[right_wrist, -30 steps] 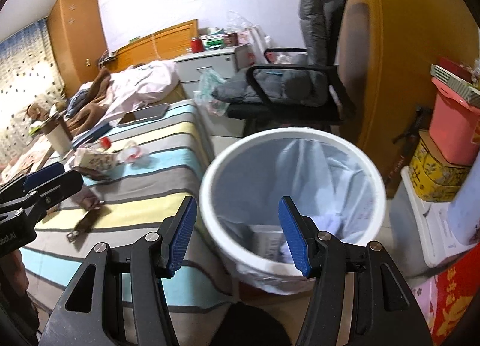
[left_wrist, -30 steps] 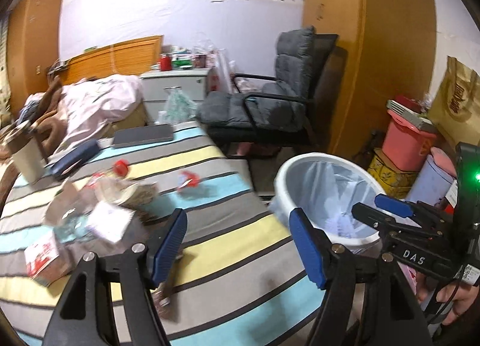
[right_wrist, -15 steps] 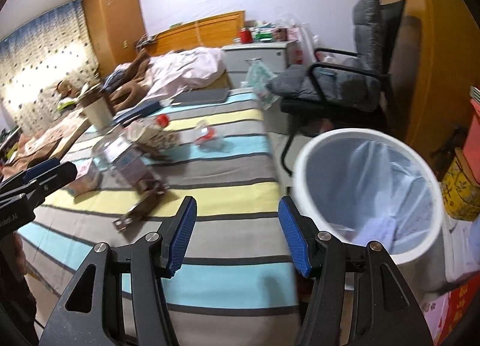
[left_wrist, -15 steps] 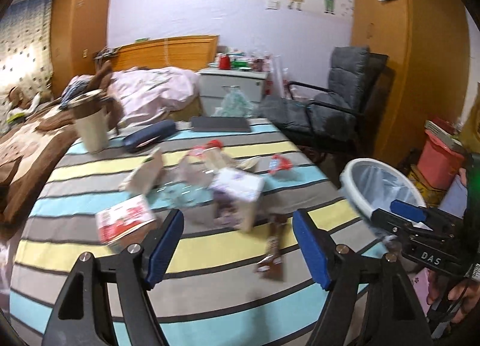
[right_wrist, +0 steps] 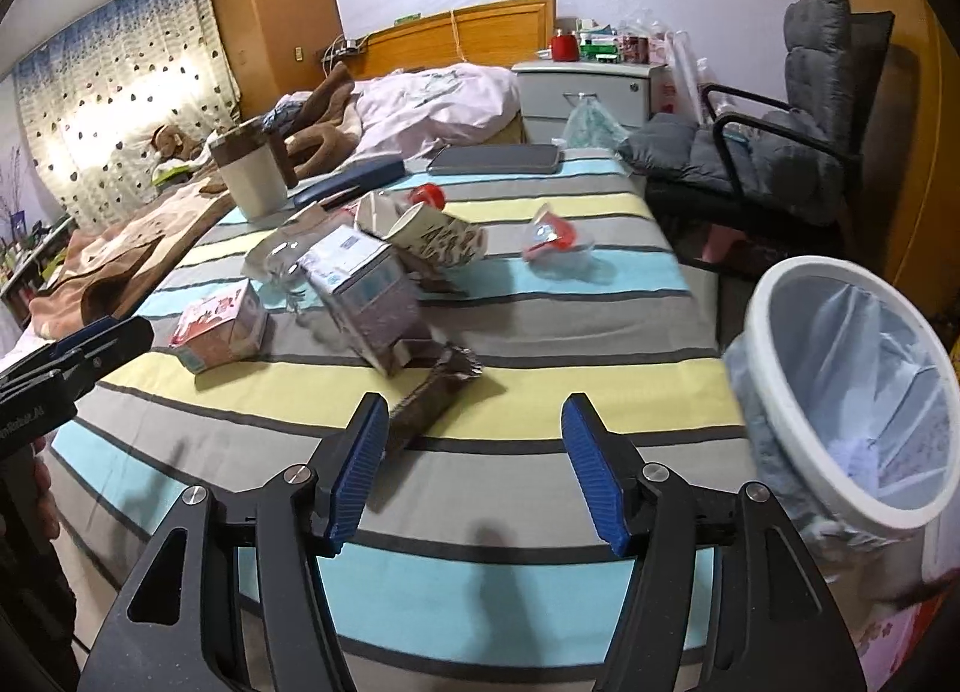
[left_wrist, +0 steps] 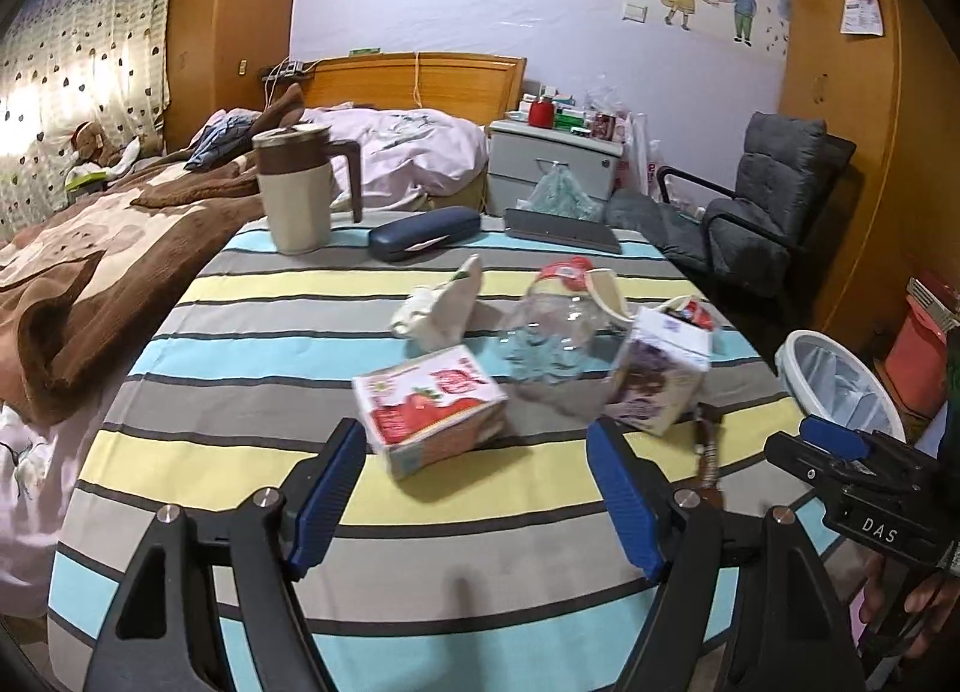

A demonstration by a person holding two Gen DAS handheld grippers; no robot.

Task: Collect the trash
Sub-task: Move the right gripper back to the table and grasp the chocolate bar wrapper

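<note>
Far left corner of the striped table (left_wrist: 252, 452): a brown-and-cream mug (left_wrist: 297, 188), with a dark blue case (left_wrist: 425, 233) and a grey tablet (left_wrist: 561, 230) along the far edge, kept apart from the litter and probably not trash. Mid-table, clustered left to right in the left wrist view: red-and-white carton (left_wrist: 429, 407) lying tilted on its side, crumpled white wrapper (left_wrist: 441, 305) behind it, crushed clear bottle (left_wrist: 552, 332) with a red cap, purple-and-white carton (left_wrist: 654, 371) tipped over, brown snack wrapper (left_wrist: 707, 440) near the right edge. All dropped loosely, within easy reach of the near edge. Beyond the right edge, on the floor: white bin (right_wrist: 852, 392) lined with a pale bag, mouth tilted toward the table, ready for drops.

Left gripper (left_wrist: 474, 503): wide open, empty, low over the near edge, aimed at the red-and-white carton just ahead, likely the next pick. Right gripper (right_wrist: 477, 467): also spread wide, holding nothing, level above the near edge, its left pad just beside the brown snack wrapper (right_wrist: 435, 395), bin close on its right.
</note>
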